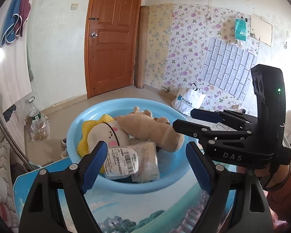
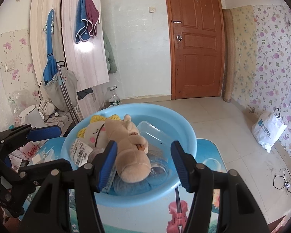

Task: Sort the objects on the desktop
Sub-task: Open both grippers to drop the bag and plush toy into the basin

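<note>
A light blue basin (image 1: 126,102) (image 2: 145,107) stands on a small picture-printed table (image 1: 164,209) (image 2: 207,151). In it lie a tan plush toy (image 1: 151,130) (image 2: 130,155), a white plush with a yellow frill (image 1: 106,134) (image 2: 95,132), a barcode-labelled packet (image 1: 122,161) (image 2: 81,151), a second clear-wrapped packet (image 1: 145,159) and a clear plastic box (image 2: 155,134). My left gripper (image 1: 145,161) (image 2: 54,147) hovers open over the packets at the basin's near rim. My right gripper (image 2: 143,155) (image 1: 190,122) is open astride the tan plush, with its right pad well clear.
A white shopping bag (image 1: 188,101) (image 2: 267,132) sits on the tiled floor by the flowered wall. A large water bottle (image 1: 34,112) (image 2: 113,97) stands beyond the table. Loose cable (image 2: 285,180) lies on the floor at right. A person's sleeve (image 1: 285,184) holds the right gripper.
</note>
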Motion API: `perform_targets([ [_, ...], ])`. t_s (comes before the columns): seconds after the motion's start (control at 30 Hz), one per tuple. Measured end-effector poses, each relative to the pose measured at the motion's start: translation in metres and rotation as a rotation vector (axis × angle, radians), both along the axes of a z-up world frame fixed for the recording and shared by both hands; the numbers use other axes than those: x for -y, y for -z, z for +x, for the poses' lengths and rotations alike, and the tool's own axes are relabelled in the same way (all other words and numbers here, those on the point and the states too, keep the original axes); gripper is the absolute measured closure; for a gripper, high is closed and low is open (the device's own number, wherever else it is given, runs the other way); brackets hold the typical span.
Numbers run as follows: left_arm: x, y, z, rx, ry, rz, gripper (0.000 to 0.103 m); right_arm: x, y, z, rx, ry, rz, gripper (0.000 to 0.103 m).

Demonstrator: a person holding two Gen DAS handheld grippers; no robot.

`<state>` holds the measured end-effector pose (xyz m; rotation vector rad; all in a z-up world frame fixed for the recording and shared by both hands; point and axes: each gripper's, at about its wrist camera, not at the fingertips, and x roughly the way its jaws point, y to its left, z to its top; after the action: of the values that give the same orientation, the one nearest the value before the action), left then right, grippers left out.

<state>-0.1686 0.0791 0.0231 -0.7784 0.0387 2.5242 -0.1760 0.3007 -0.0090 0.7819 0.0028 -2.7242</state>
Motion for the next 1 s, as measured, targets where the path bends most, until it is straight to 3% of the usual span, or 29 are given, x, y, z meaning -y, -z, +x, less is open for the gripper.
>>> perform_targets([
  [0.23,0.021,0.006,0.021,0.035,-0.055,-0.003,0.020,0.000,0.009,0.020,0.018,0.016,-0.002,0.046],
  [0.37,0.035,0.007,0.031,0.083,-0.110,-0.045,0.014,0.006,0.013,0.030,0.036,0.010,0.004,0.046],
  [0.53,0.052,0.011,0.045,0.155,-0.163,-0.027,0.013,0.014,0.017,0.044,0.063,-0.001,-0.006,0.046],
  [1.0,0.084,0.044,0.074,0.232,-0.237,-0.045,0.011,0.047,0.041,0.071,0.158,-0.073,0.014,0.046],
])
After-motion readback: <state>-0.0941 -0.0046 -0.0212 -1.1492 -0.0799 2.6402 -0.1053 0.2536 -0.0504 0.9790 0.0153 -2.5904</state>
